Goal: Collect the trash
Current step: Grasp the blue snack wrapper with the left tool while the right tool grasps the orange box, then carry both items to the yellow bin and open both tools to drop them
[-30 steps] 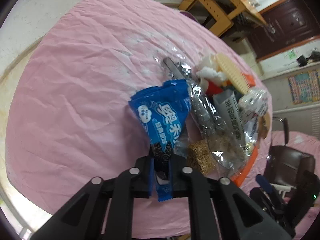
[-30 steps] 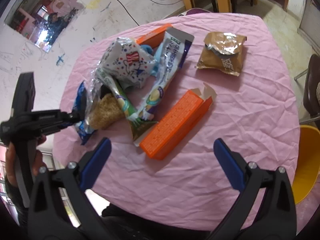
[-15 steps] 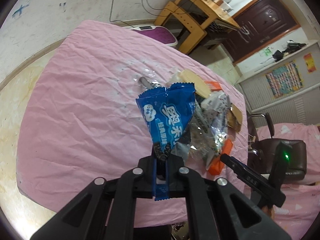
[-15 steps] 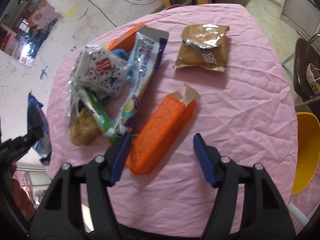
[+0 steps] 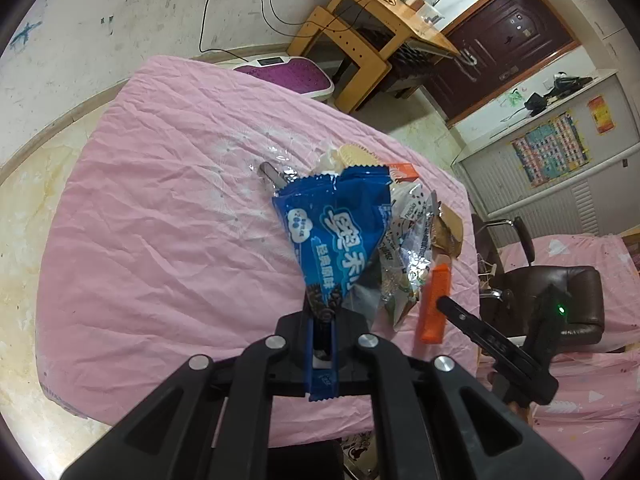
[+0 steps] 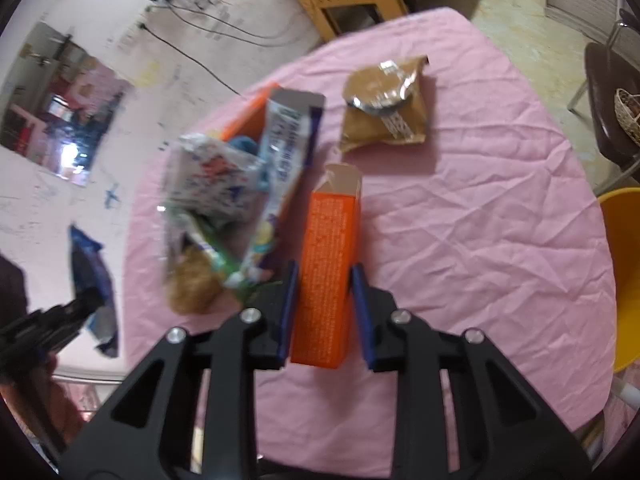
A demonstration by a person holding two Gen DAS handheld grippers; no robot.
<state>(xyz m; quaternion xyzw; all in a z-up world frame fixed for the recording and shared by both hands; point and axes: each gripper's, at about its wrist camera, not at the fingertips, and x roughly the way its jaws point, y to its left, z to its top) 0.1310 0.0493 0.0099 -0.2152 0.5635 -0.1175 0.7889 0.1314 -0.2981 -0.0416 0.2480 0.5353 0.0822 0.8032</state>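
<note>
A blue wrapper (image 5: pixel 340 236) is held pinched in the left hand-held gripper (image 5: pixel 322 344); the right hand-held gripper (image 6: pixel 322 312) is being closed around the orange box (image 6: pixel 328 276) beside the wrapper pile (image 6: pixel 236 200), to be gripped firmly next, then lifted

A wrinkled matt pink cloth table cover (image 6: pixel 460 208) lies under everything. The blue glossy plastic snack wrapper (image 5: pixel 340 232) shines and creases sharply. The orange printed cardboard box (image 6: pixel 326 264) looks matt, its open flap plain brown paperboard. The brown crumpled foil-lined pouch (image 6: pixel 384 104) shows silvery metallic lining. The clear crinkled cellophane wrappers (image 5: pixel 408 264) glint.
</note>
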